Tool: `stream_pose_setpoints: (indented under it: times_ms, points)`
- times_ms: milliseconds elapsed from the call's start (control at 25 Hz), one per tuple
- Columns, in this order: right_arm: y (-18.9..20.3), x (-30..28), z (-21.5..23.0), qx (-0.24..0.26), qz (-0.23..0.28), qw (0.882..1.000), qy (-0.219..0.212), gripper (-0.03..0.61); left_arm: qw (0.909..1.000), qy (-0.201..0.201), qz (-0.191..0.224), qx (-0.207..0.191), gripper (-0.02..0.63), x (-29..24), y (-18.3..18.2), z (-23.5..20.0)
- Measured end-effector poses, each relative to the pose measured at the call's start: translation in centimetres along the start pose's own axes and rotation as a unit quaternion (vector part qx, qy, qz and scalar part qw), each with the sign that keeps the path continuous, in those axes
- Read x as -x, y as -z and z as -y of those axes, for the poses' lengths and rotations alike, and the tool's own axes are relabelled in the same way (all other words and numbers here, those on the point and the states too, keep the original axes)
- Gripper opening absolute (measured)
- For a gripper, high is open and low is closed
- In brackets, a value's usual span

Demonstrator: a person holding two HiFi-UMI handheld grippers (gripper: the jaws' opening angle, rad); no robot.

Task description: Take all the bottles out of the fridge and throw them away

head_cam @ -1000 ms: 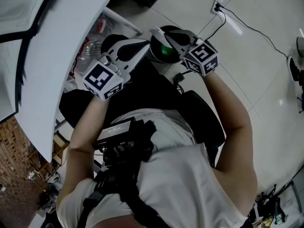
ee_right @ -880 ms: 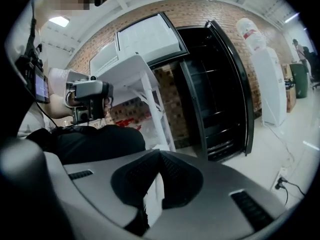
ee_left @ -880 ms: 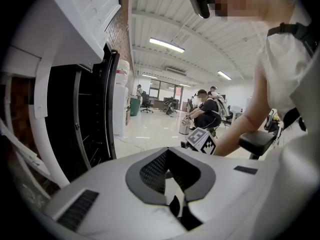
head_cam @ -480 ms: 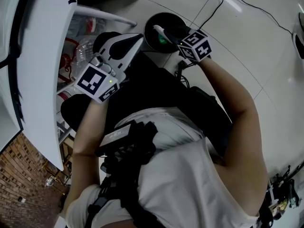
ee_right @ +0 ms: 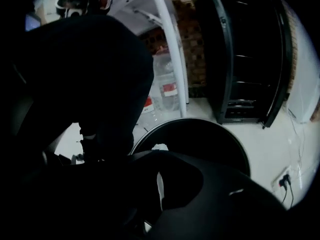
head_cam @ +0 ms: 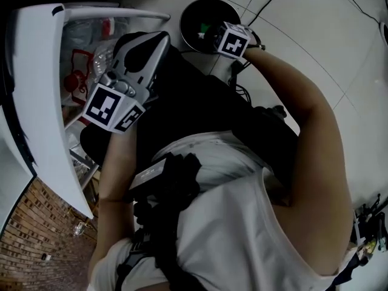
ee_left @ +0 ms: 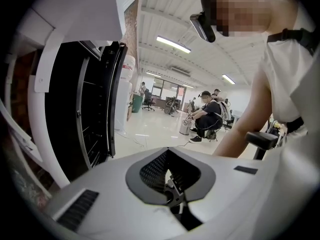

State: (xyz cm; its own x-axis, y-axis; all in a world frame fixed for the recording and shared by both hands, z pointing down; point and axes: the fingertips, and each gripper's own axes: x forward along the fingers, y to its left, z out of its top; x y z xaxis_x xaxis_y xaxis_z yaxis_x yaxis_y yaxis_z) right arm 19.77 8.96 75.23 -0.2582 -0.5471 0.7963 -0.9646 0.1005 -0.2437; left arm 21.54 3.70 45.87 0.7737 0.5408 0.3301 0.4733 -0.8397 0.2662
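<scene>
**mo_t:** so what are the claws doing here, is either one carrying anything?

**rigwatcher:** nope, both clenched on nothing. the right gripper (head_cam: 211, 34) is tipped steeply down with its nose over the mouth of the round black bin (head_cam: 189, 5). its jaws are pressed together, with only a thin pale slit between them in its own view and nothing in there. the left gripper (head_cam: 159, 38) has its jaws together too and is empty. it's held a lot flatter, just beside the open white fridge door (head_cam: 36, 102)

**mo_t:** and the bottles?

**rigwatcher:** there's a bunch of clear plastic bottles (head_cam: 85, 56) with red labels in the door shelf, behind the white rail (head_cam: 121, 14). the right gripper view catches a couple of them standing upright past the bin's rim, near the bin but apart from it. the left claw's tips are near that shelf but not touching any bottle

**mo_t:** anything in the bin?

**rigwatcher:** something green (head_cam: 204, 28) is down inside, too small to say what it is. the bin sits on a pale tiled floor (head_cam: 315, 29), close to the foot of the fridge door, and the person is leaning right over both
</scene>
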Motion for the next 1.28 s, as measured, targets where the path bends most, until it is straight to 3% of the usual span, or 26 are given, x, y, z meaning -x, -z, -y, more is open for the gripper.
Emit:
stream_pose_setpoints:
  times_ms: [200,360,440,640,1000,1040,1080,1160,1280]
  points:
    - [1.5,-1.5,0.6,0.013,-0.056,0.998,-0.010,0.003,0.9999,0.012,-0.009,-0.005,0.015,-1.0,0.4,0.6]
    - [3.5,-2.9,0.3,0.067,-0.118,0.991,-0.021,0.034,0.9999,0.011,-0.013,-0.001,0.015,-1.0,0.7,0.7]
    - [4.1,-3.3,0.4,0.089,-0.140,0.986,-0.011,0.216,0.9998,0.010,-0.015,0.002,0.015,-1.1,0.7,0.6]
    - [3.9,-3.1,0.3,0.105,-0.132,0.986,-0.004,0.219,0.9998,0.010,-0.016,-0.004,0.015,-1.6,0.7,0.8]
    - [3.6,-2.2,0.7,0.073,-0.112,0.991,0.012,0.219,0.9998,0.011,-0.013,0.004,0.015,-1.6,0.8,0.8]
    - [3.3,-1.9,0.7,0.066,-0.105,0.992,0.017,0.217,0.9998,0.012,-0.013,0.004,0.015,-1.6,0.7,0.8]
    - [2.9,-1.5,0.8,0.059,-0.095,0.993,0.025,0.172,0.9998,0.014,-0.012,0.005,0.015,-1.5,0.7,0.8]
    - [1.6,-0.1,1.5,0.041,-0.059,0.996,0.053,0.028,0.9997,0.022,-0.012,0.002,0.016,-1.3,0.7,1.1]
    - [-1.6,2.7,2.2,0.009,0.013,0.997,0.073,0.000,0.9995,0.030,-0.009,-0.007,0.017,-0.9,0.4,1.4]
